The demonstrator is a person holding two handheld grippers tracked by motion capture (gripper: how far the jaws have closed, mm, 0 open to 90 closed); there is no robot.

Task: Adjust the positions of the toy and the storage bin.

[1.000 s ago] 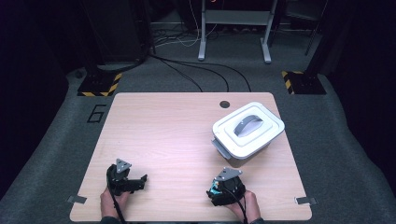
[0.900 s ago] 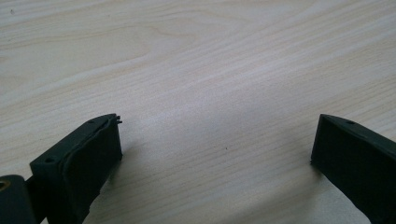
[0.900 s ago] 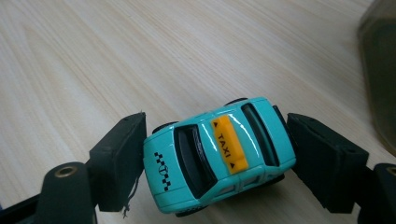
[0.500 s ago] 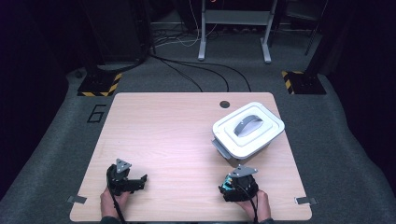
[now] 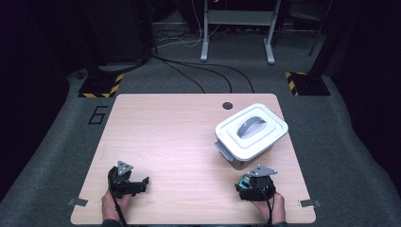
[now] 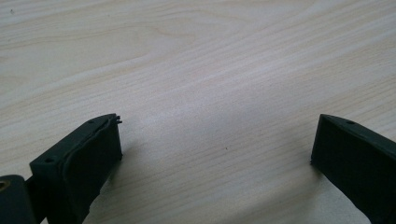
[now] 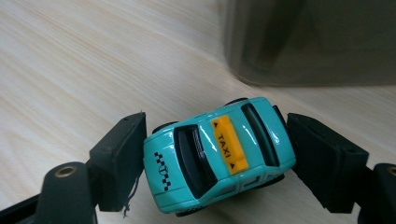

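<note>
From above, the table (image 5: 189, 142) is evenly lit while the floor (image 5: 56, 142) around it falls off into near black at the far corners. In the right gripper view, the taxi (image 7: 219, 154) is sharp, with small white glints on its roof; the box (image 7: 308, 42) behind it is blurred and dim. In the left gripper view, soft shadows spread under the claw, wood grain crisp.

The high view looks forward and down over the whole surface (image 5: 189, 142); both gripper views sit close above that same wood.
</note>
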